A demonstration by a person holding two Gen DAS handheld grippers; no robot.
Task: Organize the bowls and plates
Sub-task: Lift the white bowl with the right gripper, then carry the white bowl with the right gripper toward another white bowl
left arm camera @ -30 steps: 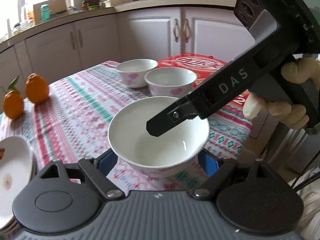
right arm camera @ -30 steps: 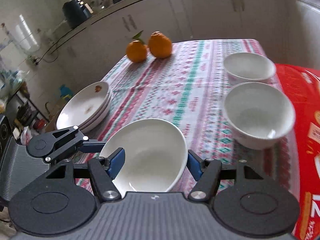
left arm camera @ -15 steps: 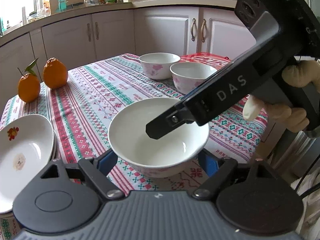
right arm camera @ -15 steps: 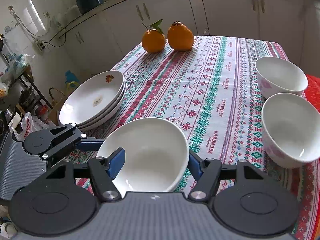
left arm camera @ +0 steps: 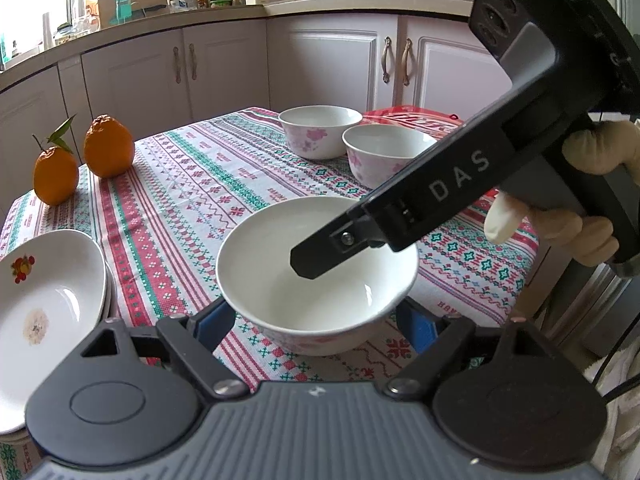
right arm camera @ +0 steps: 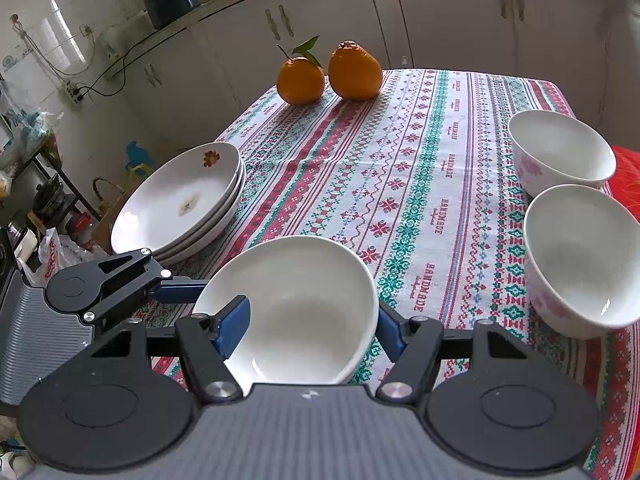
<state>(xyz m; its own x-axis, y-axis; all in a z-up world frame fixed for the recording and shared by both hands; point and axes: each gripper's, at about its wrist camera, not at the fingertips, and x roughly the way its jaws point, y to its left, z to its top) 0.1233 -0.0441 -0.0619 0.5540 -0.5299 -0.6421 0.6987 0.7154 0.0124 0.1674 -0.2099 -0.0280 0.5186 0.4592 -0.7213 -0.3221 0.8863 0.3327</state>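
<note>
A white bowl with pink flowers point(left arm camera: 316, 280) hangs low over the near table edge. My left gripper point(left arm camera: 314, 320) is shut on it, with a blue pad on each side of its lower wall. My right gripper point(right arm camera: 312, 316) is open. Its left pad sits inside the bowl point(right arm camera: 288, 312) and its right pad just outside the rim. One of its fingers point(left arm camera: 320, 256) reaches into the bowl from the right. Two matching bowls point(right arm camera: 560, 156) point(right arm camera: 580, 256) stand at the right. A stack of white plates point(right arm camera: 180, 200) lies at the left edge.
Two oranges point(right arm camera: 300, 80) point(right arm camera: 354, 72) sit at the far side of the patterned tablecloth point(right arm camera: 420, 168). A red package point(left arm camera: 412, 118) lies behind the two bowls. A gloved hand point(left arm camera: 592, 208) holds the right gripper. White cabinets surround the table.
Both grippers and the bowl shifted together a little, away from the two standing bowls and toward the plate side. They have kept still for the last half second. Neither gripper's jaws changed.
</note>
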